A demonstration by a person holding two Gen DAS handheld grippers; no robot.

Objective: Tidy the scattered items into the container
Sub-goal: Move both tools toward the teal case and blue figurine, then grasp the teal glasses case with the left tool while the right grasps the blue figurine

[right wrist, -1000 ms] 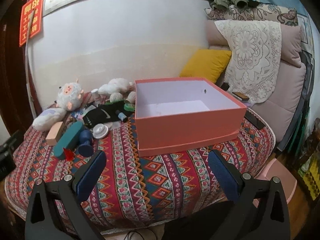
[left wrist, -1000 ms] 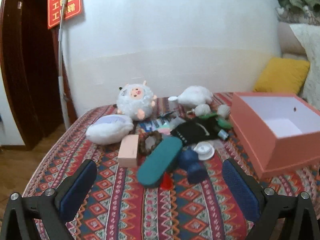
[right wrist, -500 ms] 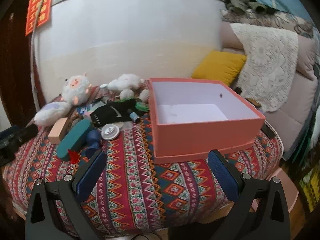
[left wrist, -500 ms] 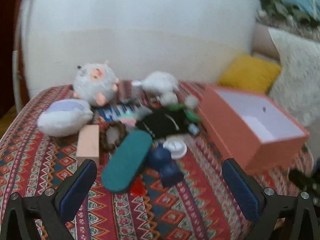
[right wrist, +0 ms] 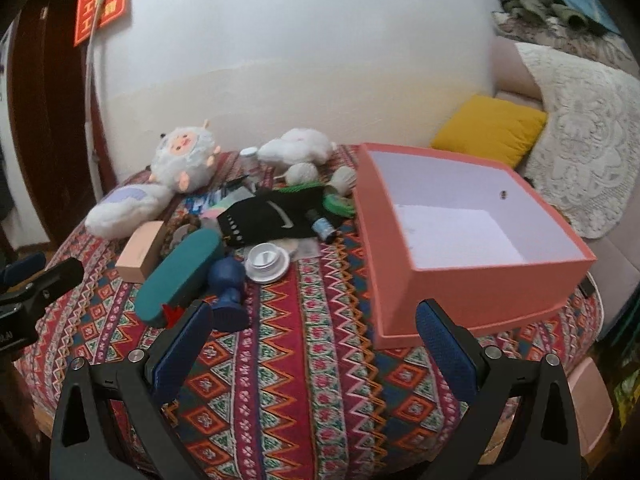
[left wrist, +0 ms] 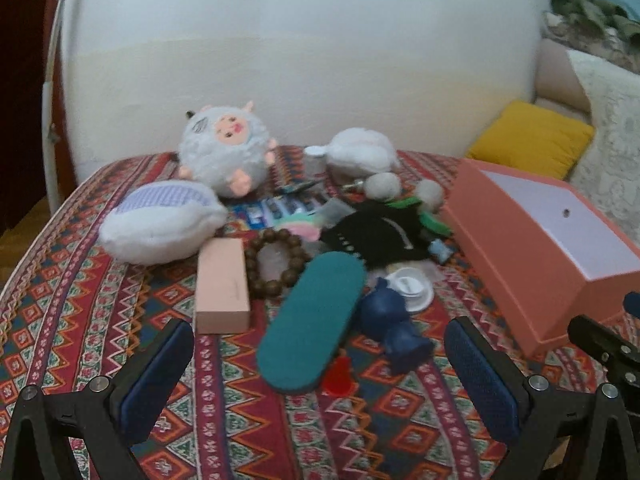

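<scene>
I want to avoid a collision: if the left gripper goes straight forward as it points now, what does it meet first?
Probably the teal oval case, which lies centred ahead of the open left gripper, with a small red piece at its near end. Depth is hard to judge.

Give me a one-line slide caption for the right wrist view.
Open right gripper faces an empty pink box beside scattered toys on a patterned cloth.

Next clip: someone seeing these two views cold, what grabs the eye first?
The big salmon-pink box on the right of the patterned tablecloth, open and with nothing inside. Left of it lies a heap of clutter: a fluffy sheep plush at the back by the wall, and a teal oval case and a pink block nearer the front. Both the left gripper and the right gripper hang open and hold nothing.
</scene>
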